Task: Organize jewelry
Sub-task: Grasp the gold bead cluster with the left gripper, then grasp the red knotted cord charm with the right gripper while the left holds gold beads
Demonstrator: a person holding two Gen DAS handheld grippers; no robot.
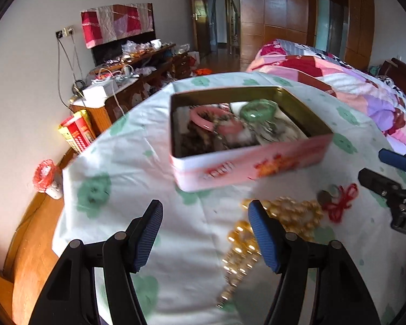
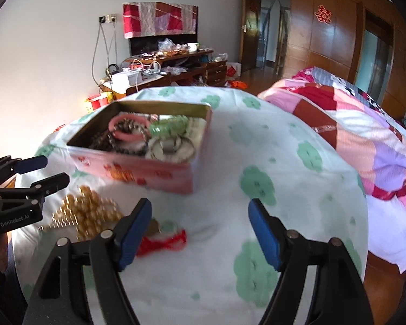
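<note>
While the left gripper (image 1: 204, 233) hangs over the cloth-covered table (image 1: 127, 168) with its jaws spread wide and nothing between them, the left wrist view shows an open pink tin (image 1: 246, 162) just ahead of it. Inside lie a pink bangle (image 1: 203, 119), a green bangle (image 1: 259, 111) and a blurred tangle of darker beads. A gold bead necklace (image 1: 292, 214) lies on the cloth between tin and gripper, partly behind the right-hand blue fingertip (image 1: 262, 233). Just beside it sits a red-corded pendant (image 1: 335, 200). At the right edge the right gripper (image 1: 379, 166) reaches in, jaws parted.

From the right wrist view, the right gripper (image 2: 200, 230) is likewise wide open and holds nothing. The tin (image 2: 149, 168) stands ahead and to the left, the necklace (image 2: 86, 214) lower left, and the pendant (image 2: 165, 237) just inside its left finger. The left gripper (image 2: 50, 169) shows at the left edge, open, near the necklace. A patchwork quilt (image 2: 365, 135) lies on the right.
</note>
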